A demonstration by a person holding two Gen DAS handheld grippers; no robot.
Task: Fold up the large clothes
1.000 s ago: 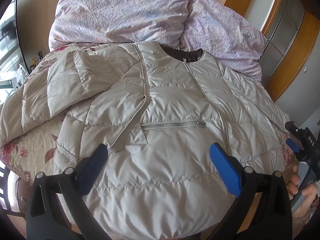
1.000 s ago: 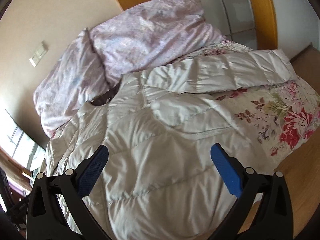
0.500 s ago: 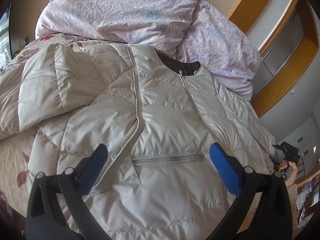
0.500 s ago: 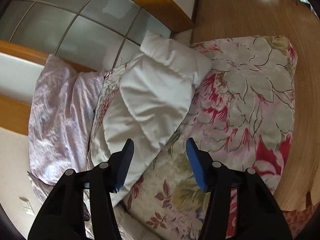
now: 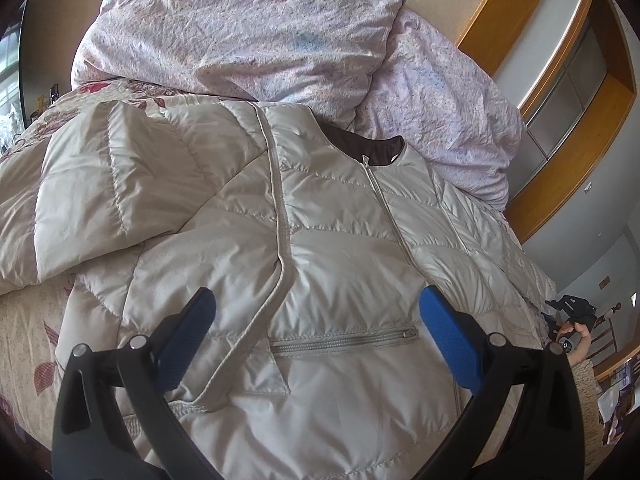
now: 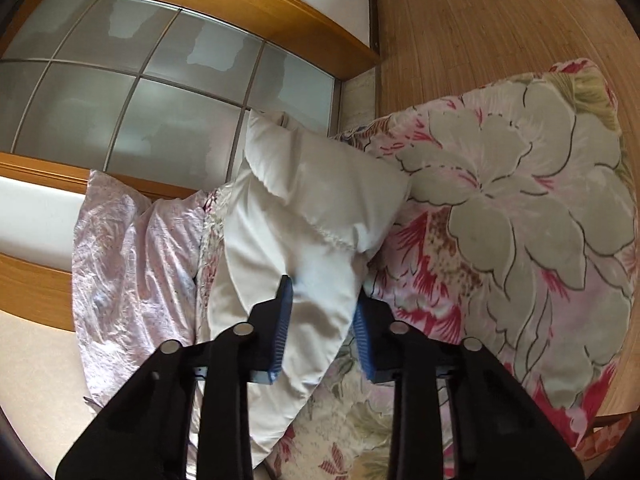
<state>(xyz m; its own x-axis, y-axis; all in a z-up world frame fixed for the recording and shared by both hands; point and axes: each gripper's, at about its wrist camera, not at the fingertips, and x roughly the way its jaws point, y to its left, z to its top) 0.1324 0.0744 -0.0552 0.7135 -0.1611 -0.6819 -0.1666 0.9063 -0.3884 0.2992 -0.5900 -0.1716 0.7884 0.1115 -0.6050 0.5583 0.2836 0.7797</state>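
Right gripper [image 6: 322,312] jaws are closing on the jacket [image 5: 320,264] sleeve [image 6: 304,216] at frame centre; left gripper [image 5: 316,330] jaws stand wide.

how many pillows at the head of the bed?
2. One crumpled lilac floral pillow lies on top at the left; the second lilac pillow sits lower right, beside the beige quilted jacket's collar. More could hide underneath.

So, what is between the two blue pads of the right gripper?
In the right wrist view, the jacket sleeve lies between the closing right gripper's pads.
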